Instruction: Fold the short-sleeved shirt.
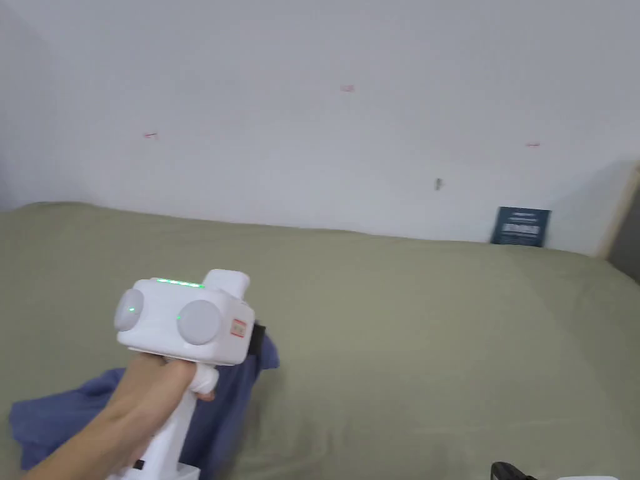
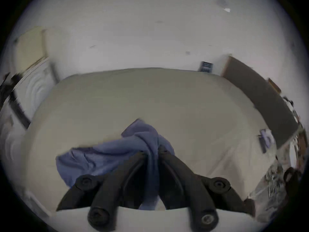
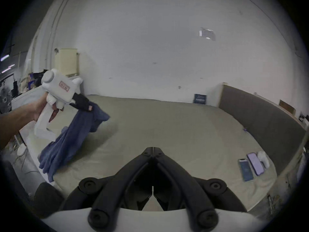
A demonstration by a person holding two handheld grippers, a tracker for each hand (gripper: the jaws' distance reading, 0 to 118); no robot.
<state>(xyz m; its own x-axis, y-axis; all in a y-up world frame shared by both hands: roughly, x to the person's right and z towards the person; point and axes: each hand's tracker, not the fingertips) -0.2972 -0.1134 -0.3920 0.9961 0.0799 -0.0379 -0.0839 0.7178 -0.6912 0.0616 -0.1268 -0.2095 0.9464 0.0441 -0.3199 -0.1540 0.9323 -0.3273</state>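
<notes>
The left claw (image 2: pixel 153 152) is clenched on a bunch of the blue short-sleeved shirt (image 2: pixel 107 153), lifting it over the olive-covered bed (image 1: pixel 437 325); the right claw (image 3: pixel 153 149) is closed, empty.

I see open olive bedcover (image 3: pixel 167 126) ahead and to the right; the hanging blue shirt (image 3: pixel 66 140) blocks the left, two phones (image 3: pixel 250 166) lie near the right edge.
</notes>
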